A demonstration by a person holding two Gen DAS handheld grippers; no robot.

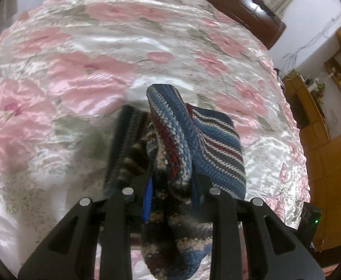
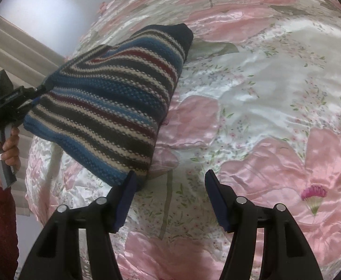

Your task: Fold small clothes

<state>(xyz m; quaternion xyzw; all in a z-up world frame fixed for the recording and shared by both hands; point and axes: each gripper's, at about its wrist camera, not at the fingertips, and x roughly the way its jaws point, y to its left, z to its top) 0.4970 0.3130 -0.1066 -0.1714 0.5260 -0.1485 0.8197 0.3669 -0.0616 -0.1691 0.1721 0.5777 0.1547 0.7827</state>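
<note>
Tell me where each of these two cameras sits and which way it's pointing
Left wrist view: sits on the left gripper, looking along its fingers at the blue, red and white striped knitted garment clamped between them, above the pink floral satin bedspread.
Right wrist view: sits on the right gripper, open and empty, looking down at the bedspread; the person's left hand and dark red sleeve show at the left edge.
Shared: the garment, bedspread and left gripper.
</note>
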